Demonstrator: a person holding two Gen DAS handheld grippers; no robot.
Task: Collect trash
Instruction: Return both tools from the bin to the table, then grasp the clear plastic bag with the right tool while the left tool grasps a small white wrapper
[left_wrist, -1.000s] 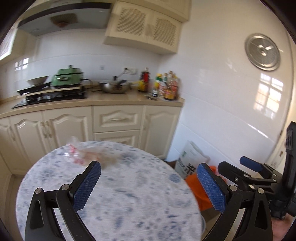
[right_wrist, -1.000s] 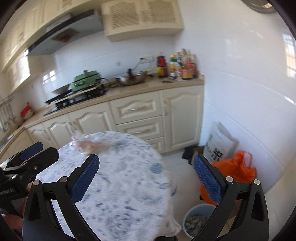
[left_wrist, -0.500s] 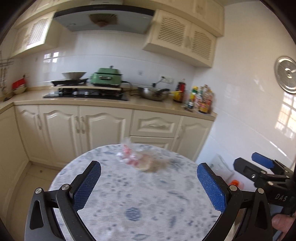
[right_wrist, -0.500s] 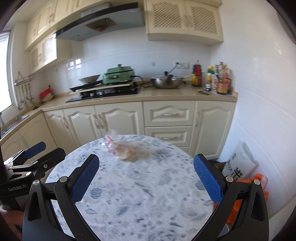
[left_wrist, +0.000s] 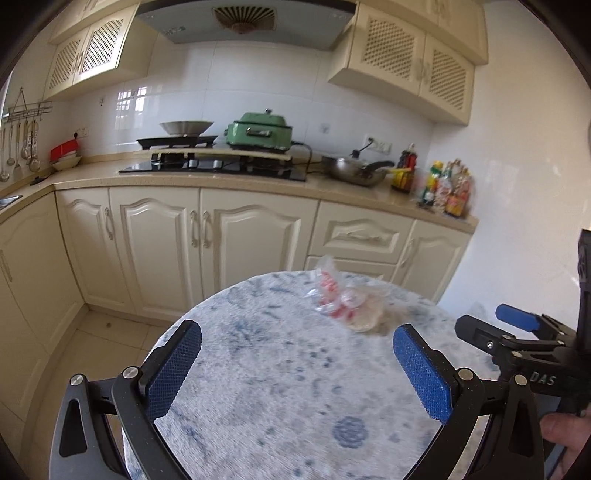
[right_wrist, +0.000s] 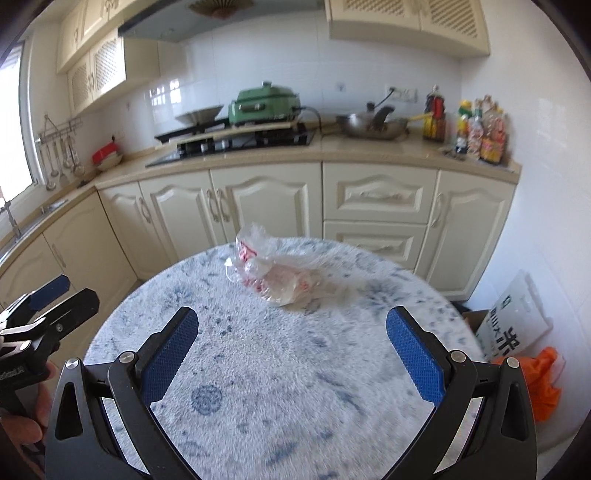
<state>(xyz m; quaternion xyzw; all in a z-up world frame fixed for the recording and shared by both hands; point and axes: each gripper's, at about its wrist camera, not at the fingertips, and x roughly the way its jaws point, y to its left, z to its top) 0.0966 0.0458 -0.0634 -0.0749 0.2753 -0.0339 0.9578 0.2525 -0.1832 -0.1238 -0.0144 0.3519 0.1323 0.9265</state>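
A crumpled clear plastic bag with red print (left_wrist: 345, 302) lies on the far part of a round table with a blue-speckled white cloth (left_wrist: 280, 398); it also shows in the right wrist view (right_wrist: 273, 269). My left gripper (left_wrist: 295, 369) is open and empty above the table's near side, with the bag ahead and slightly right. My right gripper (right_wrist: 291, 354) is open and empty, the bag ahead of it. Each gripper shows at the edge of the other's view: the right (left_wrist: 517, 332), the left (right_wrist: 44, 306).
Cream kitchen cabinets and a counter (right_wrist: 369, 155) stand behind the table with a stove, a green pot (right_wrist: 264, 101), a pan and bottles. On the floor at right lie a white bag (right_wrist: 513, 325) and an orange bag (right_wrist: 543, 384).
Both views have swung left and come closer over the table; the plastic bag now sits nearer and more central ahead of both grippers. Both grippers stay open.
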